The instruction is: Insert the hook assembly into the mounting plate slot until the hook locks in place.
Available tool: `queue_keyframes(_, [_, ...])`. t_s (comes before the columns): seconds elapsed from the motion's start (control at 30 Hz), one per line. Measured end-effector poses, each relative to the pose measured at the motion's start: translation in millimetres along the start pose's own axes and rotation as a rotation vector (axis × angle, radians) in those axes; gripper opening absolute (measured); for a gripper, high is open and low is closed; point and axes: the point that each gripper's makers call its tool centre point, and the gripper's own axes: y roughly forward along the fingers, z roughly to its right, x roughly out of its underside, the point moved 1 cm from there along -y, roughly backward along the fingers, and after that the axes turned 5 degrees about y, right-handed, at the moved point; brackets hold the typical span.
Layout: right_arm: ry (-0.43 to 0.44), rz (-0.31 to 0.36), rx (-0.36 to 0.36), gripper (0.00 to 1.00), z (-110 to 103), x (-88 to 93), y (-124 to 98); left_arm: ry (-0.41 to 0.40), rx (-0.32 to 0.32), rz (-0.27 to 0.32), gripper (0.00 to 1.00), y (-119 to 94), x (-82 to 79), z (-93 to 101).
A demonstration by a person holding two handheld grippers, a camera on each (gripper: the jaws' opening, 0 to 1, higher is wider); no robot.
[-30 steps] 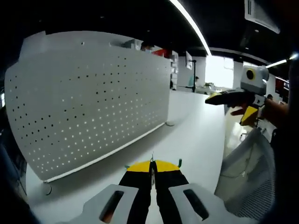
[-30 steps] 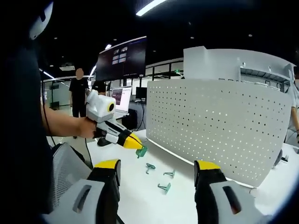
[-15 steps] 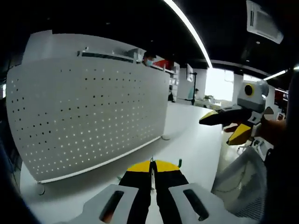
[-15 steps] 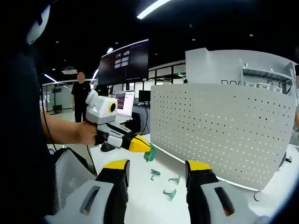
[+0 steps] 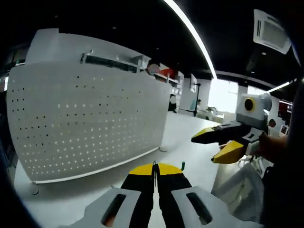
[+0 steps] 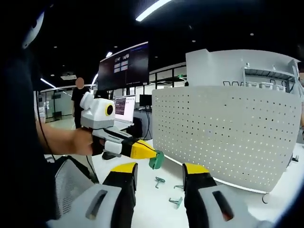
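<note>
Gripping one green hook, the left gripper sits centre-left in the right gripper view, yellow jaw tips closed on it. The hook is a small glossy green plastic piece, held off the white table. Two more green hooks lie loose on the table at lower centre. The right gripper stands with jaws apart, holding nothing. One white perforated mounting plate, curved by the lens and patterned with regular rows of small holes, stands upright at right. Farther back hang dark monitors.

In the left gripper view, the hook peeks past closed jaws at bottom centre.
</note>
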Motion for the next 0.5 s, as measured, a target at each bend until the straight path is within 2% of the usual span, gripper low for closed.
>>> queue_keyframes(0.3, [-0.001,-0.007,0.003,0.3,-3.6,-1.1,5.4,0.019,0.011,0.026,0.01,4.3,-12.8,15.6])
queue_keyframes(0.5, [-0.002,-0.012,0.035,0.26,0.1,-1.4,5.7,0.021,0.018,0.047,0.01,7.6,-20.8,23.4])
